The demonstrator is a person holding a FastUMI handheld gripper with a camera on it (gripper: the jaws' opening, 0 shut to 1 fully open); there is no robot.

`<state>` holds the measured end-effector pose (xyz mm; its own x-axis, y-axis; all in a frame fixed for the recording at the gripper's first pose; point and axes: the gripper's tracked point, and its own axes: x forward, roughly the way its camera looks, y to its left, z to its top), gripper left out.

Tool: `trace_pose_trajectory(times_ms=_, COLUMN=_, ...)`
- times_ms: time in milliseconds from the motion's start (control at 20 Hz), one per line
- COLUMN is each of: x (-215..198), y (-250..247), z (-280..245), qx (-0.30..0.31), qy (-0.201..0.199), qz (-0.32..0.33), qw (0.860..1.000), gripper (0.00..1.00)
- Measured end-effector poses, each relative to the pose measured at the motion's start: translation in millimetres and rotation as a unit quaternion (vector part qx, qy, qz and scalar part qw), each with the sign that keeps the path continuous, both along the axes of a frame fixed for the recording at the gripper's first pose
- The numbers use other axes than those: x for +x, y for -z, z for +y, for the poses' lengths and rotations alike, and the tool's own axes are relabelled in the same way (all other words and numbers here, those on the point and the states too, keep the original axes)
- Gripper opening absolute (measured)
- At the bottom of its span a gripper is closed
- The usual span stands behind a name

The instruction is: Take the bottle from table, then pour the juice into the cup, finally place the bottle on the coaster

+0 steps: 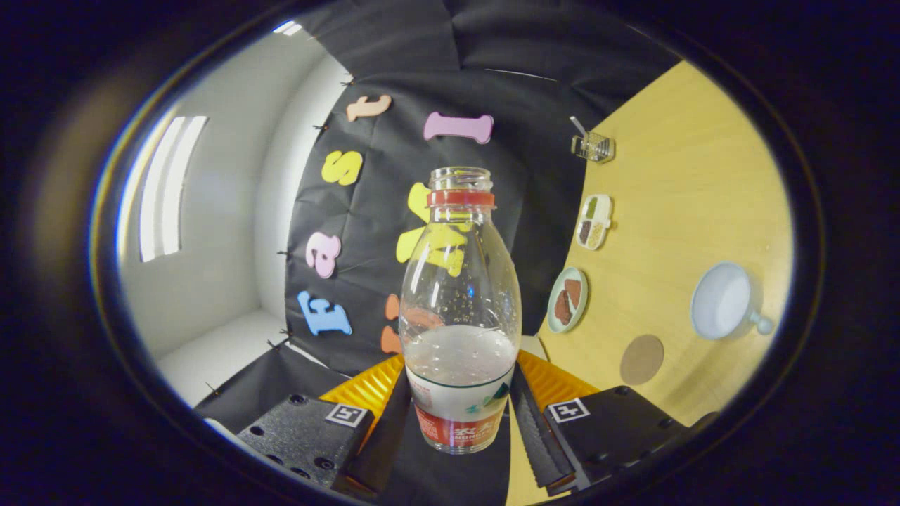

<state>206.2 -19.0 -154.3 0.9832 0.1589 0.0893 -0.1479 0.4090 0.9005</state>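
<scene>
We've got the bottle clamped between both fingers of the gripper, lifted, step 1 of 3 seemingly done. The cup looks empty, so pouring and the coaster remain.

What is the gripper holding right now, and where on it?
The gripper is shut on the bottle, both fingers pressing its labelled lower body.

The bottle is showing clear, glossy plastic with a smooth printed label wrap, sitting clamped between the ribbed-faced fingers of the gripper. At two o'clock the table is looking like pale, smooth wood grain. The cup at three o'clock is reading as matt and smooth, the coaster as dull and flat.
</scene>
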Motion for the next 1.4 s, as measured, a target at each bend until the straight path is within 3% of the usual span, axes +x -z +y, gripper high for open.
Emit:
trace_pose_trajectory(times_ms=300, x=-2, y=-5, z=1, qx=-0.145, qy=0.005, qz=0.005, qw=0.989, gripper=0.79)
trace_pose_trajectory(times_ms=500, x=2, y=7, z=-4, qx=-0.234, qy=0.023, qz=0.024, qw=0.972, gripper=0.79)
trace_pose_trajectory(times_ms=750, x=12, y=33, z=-19, qx=-0.298, qy=0.058, qz=0.035, qw=0.952, gripper=0.79)
trace_pose_trajectory(times_ms=950, x=27, y=60, z=-32, qx=-0.392, qy=0.081, qz=0.038, qw=0.916, gripper=0.79)
trace_pose_trajectory(times_ms=1100, x=46, y=85, z=-24, qx=-0.428, qy=0.079, qz=0.03, qw=0.9, gripper=0.8)
trace_pose_trajectory(times_ms=1400, x=92, y=151, z=8, qx=-0.533, qy=0.026, qz=0.032, qw=0.845, gripper=0.81)
